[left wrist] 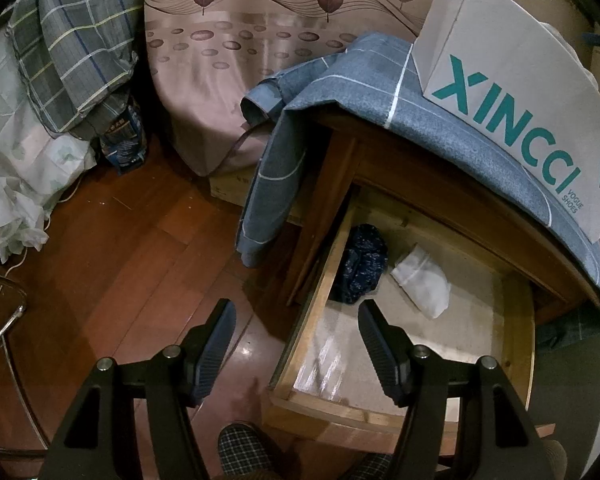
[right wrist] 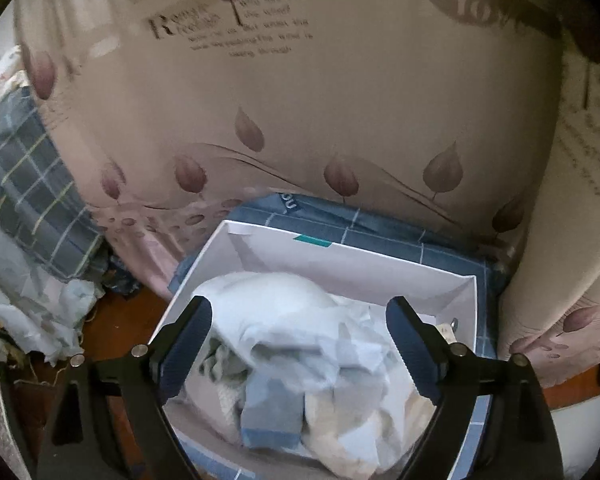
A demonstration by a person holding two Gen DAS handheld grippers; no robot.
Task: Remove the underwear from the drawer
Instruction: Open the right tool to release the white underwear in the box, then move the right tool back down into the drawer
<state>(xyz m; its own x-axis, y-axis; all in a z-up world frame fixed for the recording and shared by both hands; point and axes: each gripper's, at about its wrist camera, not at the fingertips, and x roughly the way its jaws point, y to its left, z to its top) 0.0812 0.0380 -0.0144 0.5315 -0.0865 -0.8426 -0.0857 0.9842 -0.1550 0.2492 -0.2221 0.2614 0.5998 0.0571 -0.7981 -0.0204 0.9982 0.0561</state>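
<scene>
With my left gripper spread empty above the open drawer and my right gripper gaping over the shoe box, I judge I must next reach for the dark patterned underwear at the drawer's back-left corner.

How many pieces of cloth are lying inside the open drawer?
2. A dark patterned piece lies at the back left of the drawer, against its left wall. A white folded piece lies to its right. The part under the nightstand is hidden, so more may be there.
</scene>
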